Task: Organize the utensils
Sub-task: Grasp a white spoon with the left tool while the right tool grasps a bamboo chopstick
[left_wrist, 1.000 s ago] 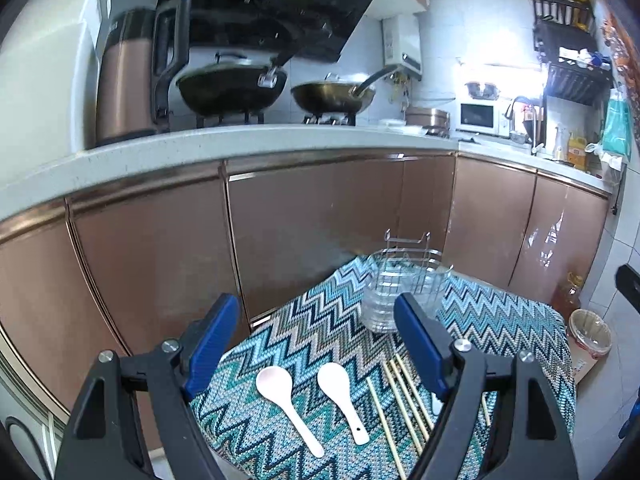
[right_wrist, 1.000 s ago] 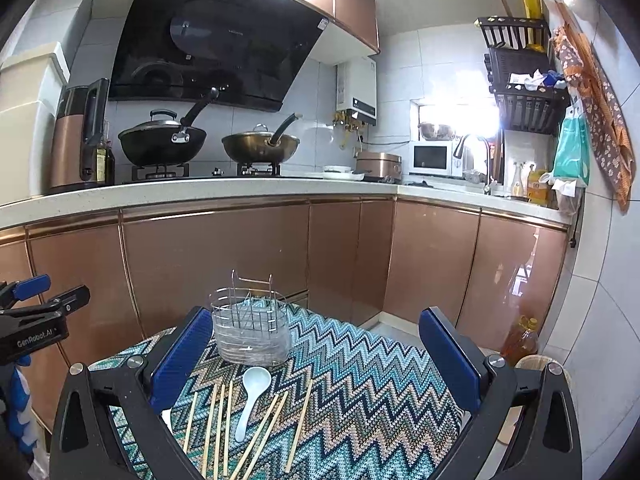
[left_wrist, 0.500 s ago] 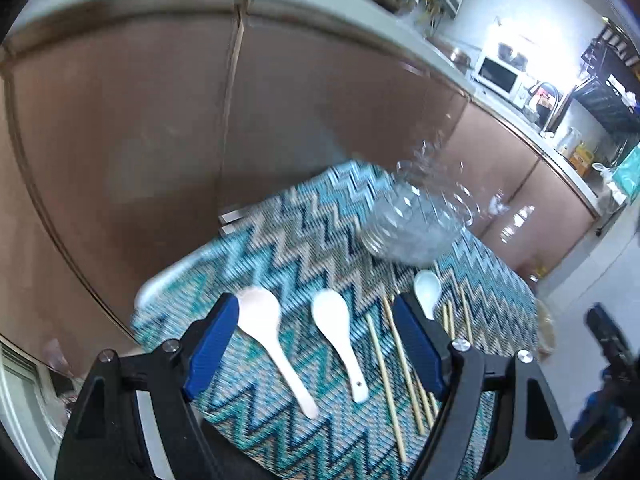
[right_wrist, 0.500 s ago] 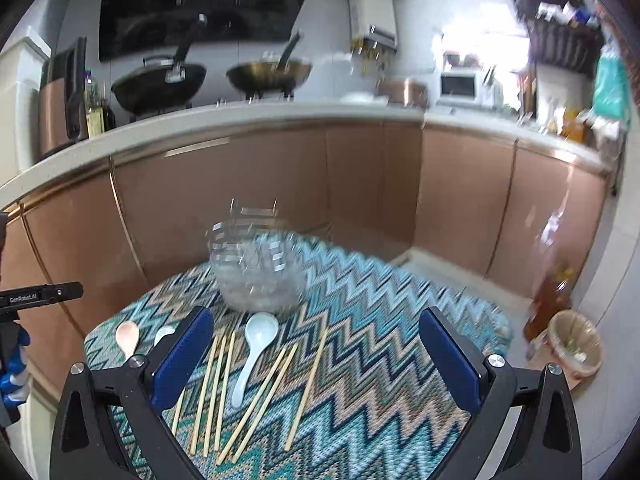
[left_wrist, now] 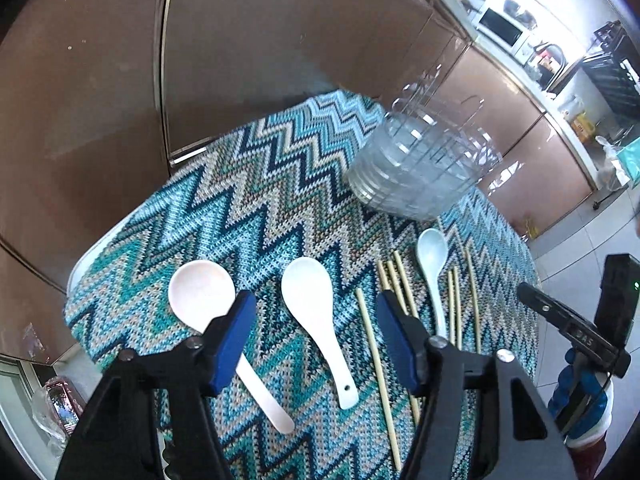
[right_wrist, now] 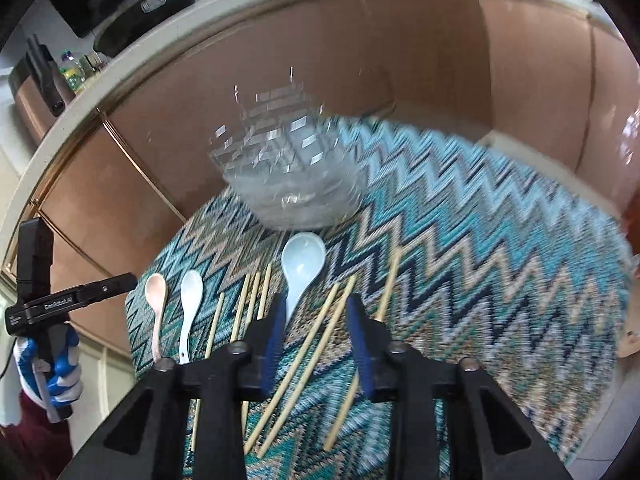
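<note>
A clear utensil holder point(left_wrist: 420, 168) stands at the far side of a zigzag-patterned table point(left_wrist: 248, 200); it also shows in the right wrist view point(right_wrist: 288, 176). Three spoons lie in front of it: pink point(left_wrist: 200, 296), white point(left_wrist: 312, 304) and pale blue point(left_wrist: 432, 256). Several wooden chopsticks point(left_wrist: 376, 344) lie beside them. My left gripper point(left_wrist: 316, 328) is open above the white spoon. My right gripper point(right_wrist: 316, 332) is open, partly closed in, over a pair of chopsticks point(right_wrist: 320, 332) next to the blue spoon point(right_wrist: 302, 264).
Copper-coloured kitchen cabinets point(left_wrist: 240, 60) run close behind the table under a white counter point(right_wrist: 120, 68). The other hand-held gripper and gloved hand show at the right edge of the left view point(left_wrist: 580, 344) and the left edge of the right view point(right_wrist: 48, 320).
Both grippers have tilted down and moved closer to the table. Both jaw gaps have narrowed, the right one much more.
</note>
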Action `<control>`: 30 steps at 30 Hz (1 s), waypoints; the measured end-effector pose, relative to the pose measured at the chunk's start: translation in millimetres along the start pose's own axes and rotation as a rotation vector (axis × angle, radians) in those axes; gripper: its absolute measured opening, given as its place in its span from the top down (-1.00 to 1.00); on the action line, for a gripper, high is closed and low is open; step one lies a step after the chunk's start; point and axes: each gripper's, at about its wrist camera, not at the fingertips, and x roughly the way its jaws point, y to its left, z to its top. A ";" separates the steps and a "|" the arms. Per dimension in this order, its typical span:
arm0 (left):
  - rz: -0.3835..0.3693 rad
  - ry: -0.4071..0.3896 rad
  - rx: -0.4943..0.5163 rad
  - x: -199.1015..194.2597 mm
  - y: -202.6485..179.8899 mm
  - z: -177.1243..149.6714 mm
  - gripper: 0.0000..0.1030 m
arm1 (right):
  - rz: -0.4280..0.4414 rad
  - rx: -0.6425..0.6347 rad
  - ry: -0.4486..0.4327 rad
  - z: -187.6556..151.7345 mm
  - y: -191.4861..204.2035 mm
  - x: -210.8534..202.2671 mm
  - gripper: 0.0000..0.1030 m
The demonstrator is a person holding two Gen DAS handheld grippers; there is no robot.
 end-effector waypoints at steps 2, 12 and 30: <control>0.008 0.027 -0.001 9.8 3.6 5.9 0.00 | 0.020 0.023 0.056 5.9 -4.0 18.7 0.81; 0.023 0.108 0.027 37.5 13.1 30.0 0.11 | -0.038 0.063 0.229 23.6 -14.4 80.5 0.83; 0.012 0.201 0.054 68.7 19.7 37.6 0.11 | -0.140 0.051 0.343 35.8 -2.9 141.0 0.81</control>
